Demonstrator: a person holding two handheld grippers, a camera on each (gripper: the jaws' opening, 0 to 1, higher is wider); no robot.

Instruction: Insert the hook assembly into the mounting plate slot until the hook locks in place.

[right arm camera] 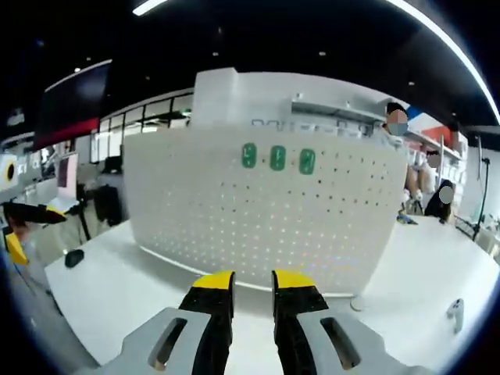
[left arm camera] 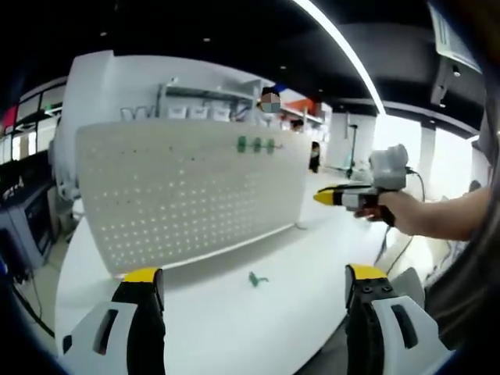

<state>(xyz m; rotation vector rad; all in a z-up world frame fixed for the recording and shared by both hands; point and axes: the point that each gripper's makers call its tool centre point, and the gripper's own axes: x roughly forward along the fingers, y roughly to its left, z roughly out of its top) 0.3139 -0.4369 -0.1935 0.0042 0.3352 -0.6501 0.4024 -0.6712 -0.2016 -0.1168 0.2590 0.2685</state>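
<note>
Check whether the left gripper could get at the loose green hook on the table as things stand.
Probably yes. The left gripper is open, and the green hook lies on bare white table ahead between its jaws, in front of the pegboard; nothing sits between them.

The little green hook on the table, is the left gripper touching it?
Apart. In the left gripper view the hook lies on the table beyond the open left gripper, with bare tabletop separating them.

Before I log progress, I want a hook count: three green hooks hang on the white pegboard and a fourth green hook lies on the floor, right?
Not quite. Three green hooks do hang on the white pegboard, but the fourth green hook lies on the white table in front of the pegboard, not on the floor. The left gripper view shows it.
</note>
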